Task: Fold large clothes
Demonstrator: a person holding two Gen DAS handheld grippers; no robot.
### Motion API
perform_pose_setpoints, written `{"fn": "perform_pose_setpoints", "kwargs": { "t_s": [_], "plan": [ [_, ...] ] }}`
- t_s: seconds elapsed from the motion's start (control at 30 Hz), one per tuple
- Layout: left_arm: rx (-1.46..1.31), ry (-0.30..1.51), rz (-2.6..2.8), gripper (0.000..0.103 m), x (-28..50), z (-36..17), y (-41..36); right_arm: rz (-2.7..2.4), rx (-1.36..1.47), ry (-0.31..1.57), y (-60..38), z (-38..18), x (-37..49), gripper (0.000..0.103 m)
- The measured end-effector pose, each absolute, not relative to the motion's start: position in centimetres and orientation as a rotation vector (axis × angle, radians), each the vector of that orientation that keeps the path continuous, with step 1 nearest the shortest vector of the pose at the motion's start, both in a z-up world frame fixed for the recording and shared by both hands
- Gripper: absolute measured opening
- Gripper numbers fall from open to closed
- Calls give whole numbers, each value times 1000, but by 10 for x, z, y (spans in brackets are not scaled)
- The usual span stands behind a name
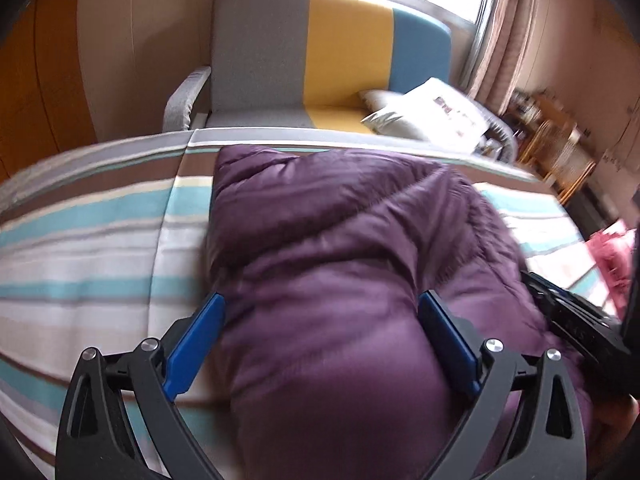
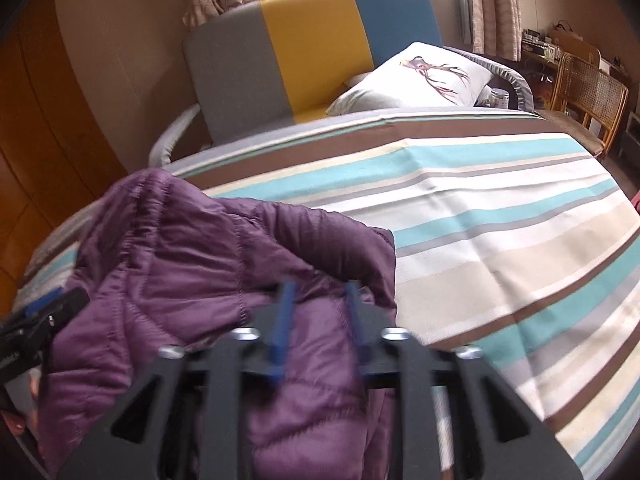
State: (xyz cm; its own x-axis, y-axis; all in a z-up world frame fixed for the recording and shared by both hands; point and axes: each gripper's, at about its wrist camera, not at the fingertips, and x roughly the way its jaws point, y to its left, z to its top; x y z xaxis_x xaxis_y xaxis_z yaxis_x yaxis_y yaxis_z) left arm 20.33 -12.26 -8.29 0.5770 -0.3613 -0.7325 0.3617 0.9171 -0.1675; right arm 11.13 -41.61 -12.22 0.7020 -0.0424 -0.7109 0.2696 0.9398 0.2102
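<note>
Purple quilted jacket (image 1: 340,272) lies bunched on the striped bedspread (image 1: 80,240), its bulk toward the near edge of the bed, with a gray, yellow and blue sofa (image 1: 332,52) and a white cushion (image 2: 420,76) behind the far side. The bed seems to serve as the flat surface for folding, and the garment sits near the person so both tools can reach it without stretching.

The left gripper (image 1: 320,336) has its blue fingers (image 1: 196,344) spread wide on either side of a puffy mound of the jacket. The fabric bulges up between them, and the pads appear to be just beside or brushing it rather than squeezing; nothing is gripped on this side, judging by the wide gap.

The right gripper (image 2: 320,316) has its fingers (image 2: 284,320) drawn close together with a fold of purple fabric between them, near a stitched hem edge of the jacket. A narrow gap remains, filled by padded cloth, so it looks like a pinch on the garment. The jacket rises toward this hold, which suggests the edge is being lifted to carry it over the rest of the body.

The picture is slightly blurred, so exact contact at the right pads is hard to confirm. The slick padded cloth may slip from a shallow pinch.
</note>
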Motion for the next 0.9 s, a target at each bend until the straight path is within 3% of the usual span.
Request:
{"fn": "perform_pose_setpoints", "kwargs": {
  "t_s": [0.03, 0.53, 0.63, 0.77, 0.9],
  "plan": [
    [-28, 854, -433, 101, 195, -81, -116, -197, 313, 763, -415, -116, 104, 87],
    [-68, 880, -512, 101, 139, -90, -86, -181, 337, 777, -390, -100, 47, 84],
    [-7, 862, -506, 101, 138, -93, -87, -172, 359, 809, -390, -109, 47, 77],
    [109, 834, -508, 101, 136, -93, -95, -164, 412, 854, -388, -124, 43, 77],
    [-34, 916, -571, 101, 145, -88, -81, -137, 427, 873, -395, -124, 46, 77]
  ]
}}
